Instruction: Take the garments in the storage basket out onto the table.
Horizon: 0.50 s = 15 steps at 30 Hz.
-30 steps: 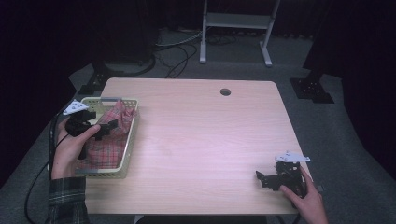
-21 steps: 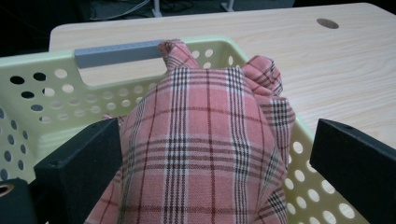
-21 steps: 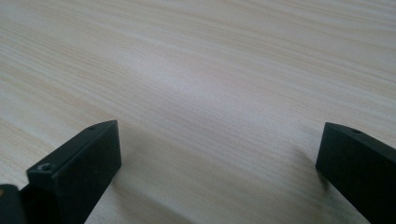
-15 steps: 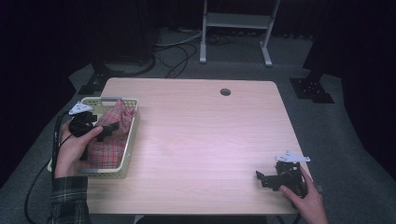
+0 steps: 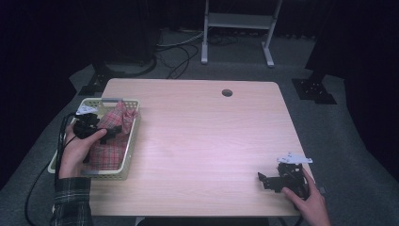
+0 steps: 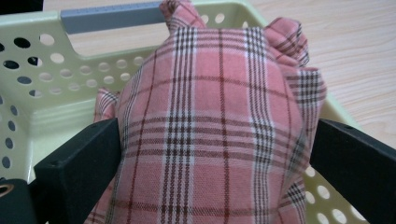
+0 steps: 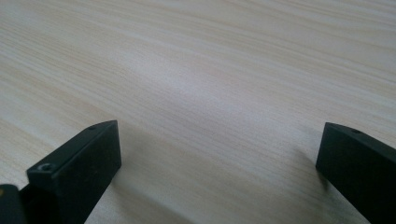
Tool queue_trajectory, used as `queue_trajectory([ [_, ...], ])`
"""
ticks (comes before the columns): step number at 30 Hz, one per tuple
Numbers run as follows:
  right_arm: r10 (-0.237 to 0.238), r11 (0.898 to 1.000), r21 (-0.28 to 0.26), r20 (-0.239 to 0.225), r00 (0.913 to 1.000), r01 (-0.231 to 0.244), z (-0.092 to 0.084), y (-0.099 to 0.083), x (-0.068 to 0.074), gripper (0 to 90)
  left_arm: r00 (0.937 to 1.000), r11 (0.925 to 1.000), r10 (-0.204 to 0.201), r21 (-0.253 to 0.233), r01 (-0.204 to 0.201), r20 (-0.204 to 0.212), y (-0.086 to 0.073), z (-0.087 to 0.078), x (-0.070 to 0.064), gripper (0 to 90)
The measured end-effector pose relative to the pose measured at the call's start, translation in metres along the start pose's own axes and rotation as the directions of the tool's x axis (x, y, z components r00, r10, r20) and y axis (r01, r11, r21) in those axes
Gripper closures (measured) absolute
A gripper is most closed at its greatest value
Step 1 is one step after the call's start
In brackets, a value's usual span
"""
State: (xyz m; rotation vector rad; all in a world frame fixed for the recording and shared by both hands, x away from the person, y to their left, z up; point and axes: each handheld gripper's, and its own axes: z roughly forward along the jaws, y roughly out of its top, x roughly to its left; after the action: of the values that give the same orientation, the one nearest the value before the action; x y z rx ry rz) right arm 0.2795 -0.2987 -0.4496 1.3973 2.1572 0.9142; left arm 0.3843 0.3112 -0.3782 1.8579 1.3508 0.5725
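The tabletop (image 5: 197,136) in front of you is a pale wood-grain slab with a small round hole (image 5: 227,92) near its far edge, and it carries things at two places well apart. At its left edge sits a cream plastic basket (image 5: 131,141) with perforated walls and a grey handle bar (image 6: 112,16) at its far end. Inside the basket lies a red plaid cloth (image 5: 110,141), bunched so that its far end rises in a rumpled peak above the basket's rim. Your left hand (image 5: 77,153) holds the left hand-held gripper (image 5: 110,134) over the basket, pointing toward the cloth; in the left gripper view the jaws stand wide apart with the cloth (image 6: 215,140) between them, its folds reaching from one jaw to the other, though you have not closed on it and I cannot tell whether the jaws press the fabric. Near the front right corner of the tabletop your right hand (image 5: 306,202) holds the right hand-held gripper (image 5: 266,181) low over the bare wood; in the right gripper view its jaws are spread wide, with wood grain (image 7: 210,107) between them.
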Motion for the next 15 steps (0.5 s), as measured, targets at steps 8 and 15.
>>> queue_trajectory([
  [8, 0.001, 1.000, 0.000, 0.000, 1.0000, -0.001, 0.0000, 0.0000, 0.0000, 0.0, 0.9999, 0.9988, -0.014, 0.046, 0.014, -0.006, -0.0019, 0.0067, 0.0024, 1.8],
  [15, 0.001, 1.000, 0.000, 0.000, 1.0000, -0.001, 0.0000, 0.0000, 0.0001, 0.0, 0.9999, 0.9973, -0.015, 0.072, 0.015, -0.006, -0.0027, 0.0098, 0.0030, 1.8],
])
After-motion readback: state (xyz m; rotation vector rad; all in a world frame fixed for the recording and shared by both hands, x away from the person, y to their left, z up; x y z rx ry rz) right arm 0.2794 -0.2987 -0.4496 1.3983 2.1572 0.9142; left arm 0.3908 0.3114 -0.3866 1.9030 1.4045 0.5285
